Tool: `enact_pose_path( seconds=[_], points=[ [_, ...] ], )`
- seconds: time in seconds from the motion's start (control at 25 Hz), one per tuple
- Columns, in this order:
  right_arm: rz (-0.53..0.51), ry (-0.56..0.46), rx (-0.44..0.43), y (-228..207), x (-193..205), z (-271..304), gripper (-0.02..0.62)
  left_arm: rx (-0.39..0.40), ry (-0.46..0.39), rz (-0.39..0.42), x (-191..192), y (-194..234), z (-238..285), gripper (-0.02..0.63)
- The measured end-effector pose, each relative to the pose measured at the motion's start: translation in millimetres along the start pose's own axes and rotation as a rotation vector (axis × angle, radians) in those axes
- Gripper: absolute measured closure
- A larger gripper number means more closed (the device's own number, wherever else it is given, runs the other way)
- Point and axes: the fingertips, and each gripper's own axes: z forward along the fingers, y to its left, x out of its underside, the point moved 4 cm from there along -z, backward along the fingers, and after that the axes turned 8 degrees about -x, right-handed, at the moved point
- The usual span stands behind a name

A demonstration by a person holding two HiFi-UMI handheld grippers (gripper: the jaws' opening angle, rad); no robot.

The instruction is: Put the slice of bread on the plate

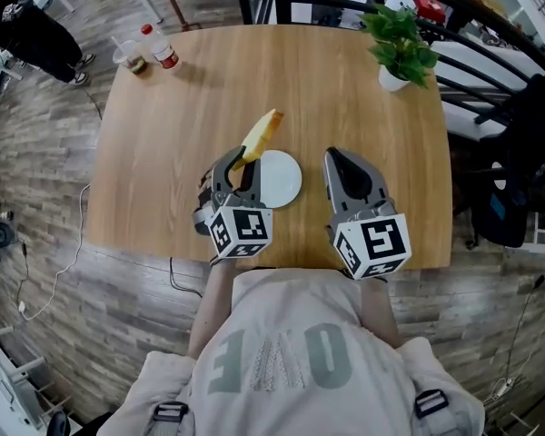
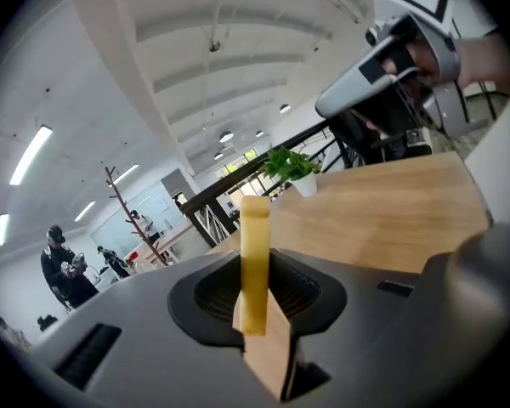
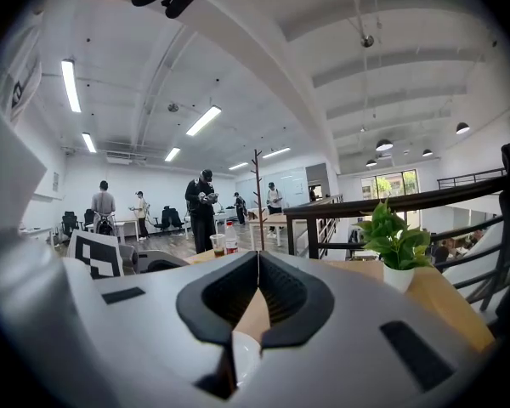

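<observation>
Jaws of our left hand-held gripper (image 2: 255, 291) are clamped on the near end of the slice of bread (image 2: 255, 253), which we see edge-on in the left gripper view, a thin yellow strip standing up between the pads. From this grip the slice's long axis runs forward and upward, away from us, and in the head view it leans a little to the right. Its free end hangs beyond the fingertips, over bare desk (image 1: 345, 89). The plate (image 1: 280, 178) lies just to the right of this hand-held gripper and lower, its near-left rim close beside the jaws. So the slice is not yet over the plate's middle: it sits along the plate's left side, with its tip past the far rim. We judge that the coming move turns on this offset. The slice has to be carried rightward and tipped flat, so that its length falls across the plate and not over the rim. Our right hand-held gripper (image 1: 338, 159) stands just right of the plate with its jaws together and nothing between them. The left is the one that must do the placing.
</observation>
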Motion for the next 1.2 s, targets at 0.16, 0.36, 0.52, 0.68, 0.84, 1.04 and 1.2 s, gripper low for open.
enact_pose_path(
  seconds=[0.16, 0.36, 0.52, 0.68, 0.84, 1.04, 1.2],
  points=[
    [0.020, 0.048, 0.010, -2.7, 13.6, -6.8, 0.577, 0.036, 0.060, 0.269, 20.7, -27.1, 6.4, 0.515],
    [0.032, 0.059, 0.012, -4.2, 16.9, -8.1, 0.577, 0.094, 0.119, 0.368, 45.7, -44.9, 16.3, 0.515],
    [0.032, 0.081, 0.000, -1.8, 18.6, -4.0, 0.577, 0.123, 0.140, 0.465, 62.3, -54.5, 23.0, 0.515],
    [0.037, 0.099, 0.000, -0.7, 21.8, -4.0, 0.577, 0.174, 0.172, 0.525, 78.2, -68.7, 27.4, 0.515],
    [0.041, 0.100, 0.011, -4.0, 20.8, -4.4, 0.577, 0.220, 0.172, 0.542, 80.6, -81.6, 27.8, 0.515],
    [0.044, 0.101, 0.001, -1.0, 21.1, -5.8, 0.577, 0.280, 0.212, 0.475, 86.6, -94.4, 22.7, 0.494],
    [0.048, 0.103, -0.004, 0.3, 21.7, -6.4, 0.577, 0.327, 0.262, 0.428, 86.9, -99.1, 20.9, 0.438]
  ],
)
